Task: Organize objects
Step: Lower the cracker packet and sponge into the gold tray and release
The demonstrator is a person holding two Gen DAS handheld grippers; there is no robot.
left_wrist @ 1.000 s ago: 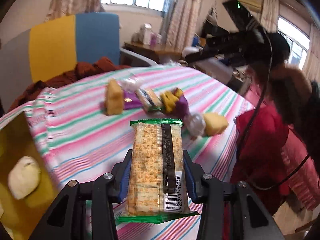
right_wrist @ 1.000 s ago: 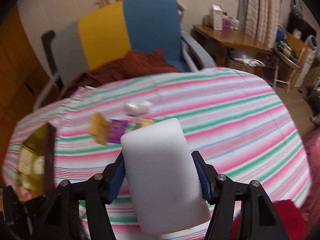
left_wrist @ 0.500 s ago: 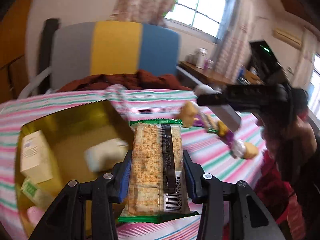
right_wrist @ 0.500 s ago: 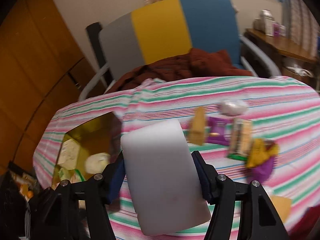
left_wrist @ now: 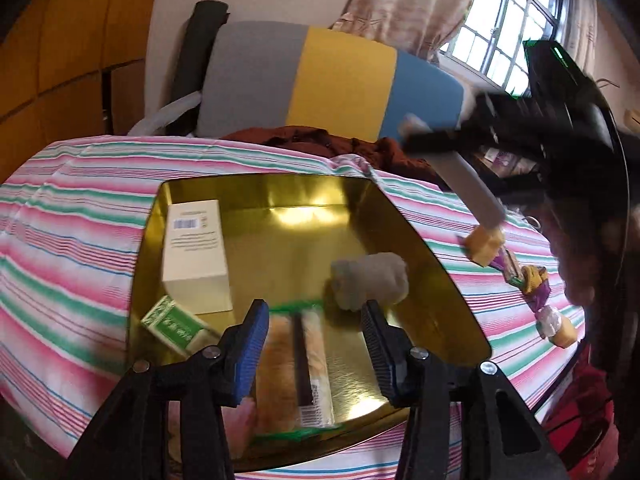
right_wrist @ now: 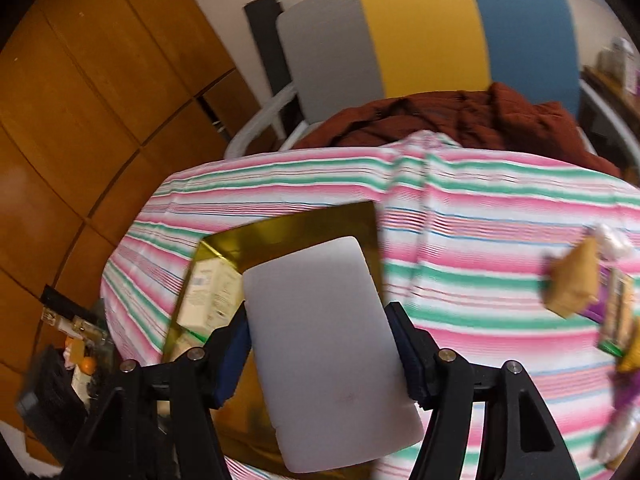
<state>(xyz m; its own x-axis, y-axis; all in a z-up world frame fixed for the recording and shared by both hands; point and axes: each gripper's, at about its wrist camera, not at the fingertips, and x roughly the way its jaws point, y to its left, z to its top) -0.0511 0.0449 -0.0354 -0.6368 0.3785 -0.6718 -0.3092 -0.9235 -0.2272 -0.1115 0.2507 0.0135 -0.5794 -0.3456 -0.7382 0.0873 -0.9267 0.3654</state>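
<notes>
My left gripper [left_wrist: 314, 312] hangs over the open gold tin [left_wrist: 400, 216]. Its jaws are opening, and the cracker packet [left_wrist: 294, 364] between them is blurred, with a gap to the right pad. Inside the tin lie a white box [left_wrist: 196, 256], a small green box [left_wrist: 176, 326] and a pale wrapped roll [left_wrist: 370, 282]. My right gripper [right_wrist: 318, 310] grips a white block [right_wrist: 328, 340] above the tin's [right_wrist: 304, 228] right side. Both pads touch the block while the jaws are opening. The left wrist view also shows this block [left_wrist: 468, 188] above the tin's far right corner.
Several wrapped snacks [left_wrist: 484, 246] [right_wrist: 572, 284] lie on the striped tablecloth [right_wrist: 480, 240] right of the tin. A grey, yellow and blue chair [right_wrist: 420, 28] with a brown cloth [right_wrist: 460, 120] stands behind the table. A person in red [left_wrist: 580, 420] is at the right edge.
Both grippers swung left from the snack pile to above the gold tin. The left jaws have widened and the cracker packet has slipped lower. The white block sits unchanged in the right gripper.
</notes>
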